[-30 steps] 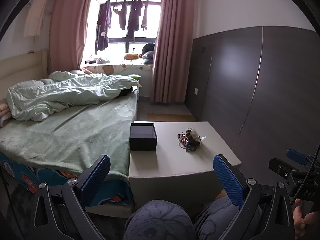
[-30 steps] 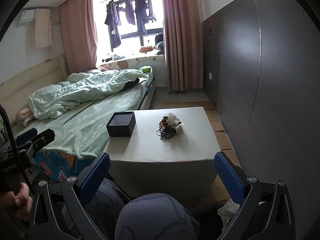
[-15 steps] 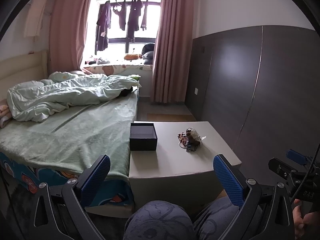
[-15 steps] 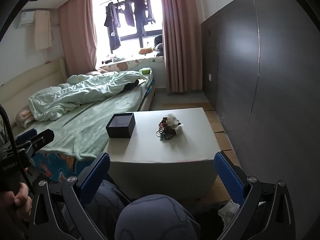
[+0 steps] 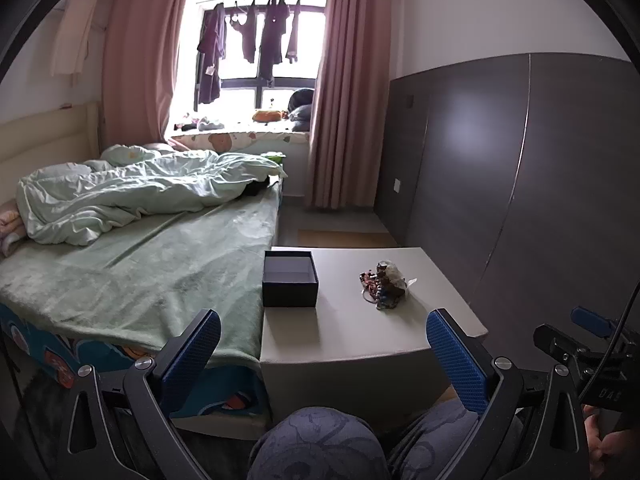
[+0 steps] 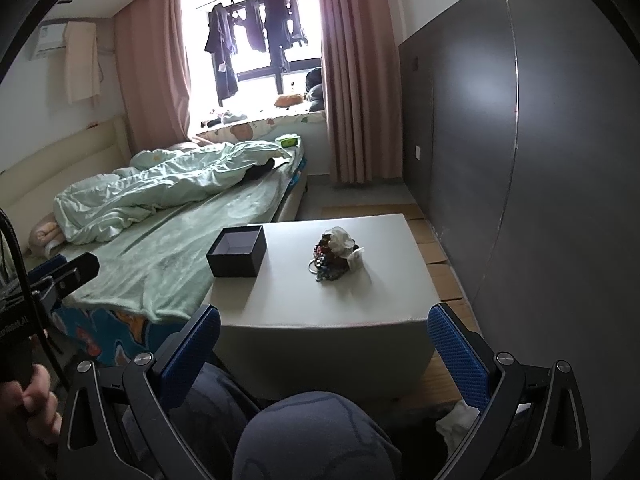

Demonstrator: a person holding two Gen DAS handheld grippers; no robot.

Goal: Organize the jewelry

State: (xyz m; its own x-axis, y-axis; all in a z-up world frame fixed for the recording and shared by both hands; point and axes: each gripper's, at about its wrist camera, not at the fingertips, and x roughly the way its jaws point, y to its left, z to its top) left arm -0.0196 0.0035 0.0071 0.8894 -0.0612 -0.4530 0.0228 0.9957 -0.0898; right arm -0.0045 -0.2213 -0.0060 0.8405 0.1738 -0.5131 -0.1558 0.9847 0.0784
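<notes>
Fingers (image 5: 204,336) of both grippers spread wide; jewelry (image 5: 382,286) lies tangled beside open box (image 5: 290,280).

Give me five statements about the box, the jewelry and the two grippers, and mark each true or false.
1. The box is open with nothing visible inside. True.
2. The jewelry pile lies inside the box. False: it sits on the table, apart from the box.
3. The left gripper is shut on a necklace. False: it is open and holds nothing.
4. The right gripper is open, short of the table's near edge. True.
5. The box stands on the bed. False: it stands on the table, at the corner nearest the bed.
</notes>
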